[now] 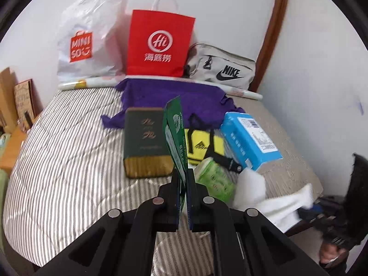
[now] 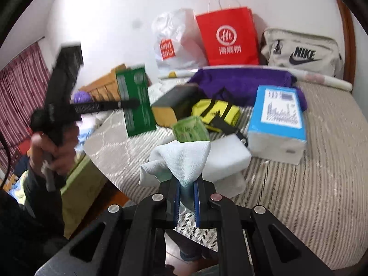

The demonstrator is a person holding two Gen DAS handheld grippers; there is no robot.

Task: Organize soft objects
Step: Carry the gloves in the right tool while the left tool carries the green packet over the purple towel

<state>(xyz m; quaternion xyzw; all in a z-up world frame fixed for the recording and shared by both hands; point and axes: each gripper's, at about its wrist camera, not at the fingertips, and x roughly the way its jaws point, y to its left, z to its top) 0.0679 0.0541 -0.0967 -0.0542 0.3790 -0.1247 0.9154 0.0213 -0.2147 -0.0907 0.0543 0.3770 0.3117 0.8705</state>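
The left gripper (image 1: 183, 184) pinches a green packet (image 1: 174, 135) by 1 edge, lifted above the bed (image 1: 69, 151). The right gripper (image 2: 186, 184) clamps a white cloth (image 2: 184, 161), probably only a fold. Either thin hold could slip.

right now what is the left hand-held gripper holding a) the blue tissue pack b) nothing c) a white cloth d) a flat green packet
d: the left hand-held gripper is shut on a flat green packet that stands up between its pads, while the white cloth is in the right hand-held gripper.
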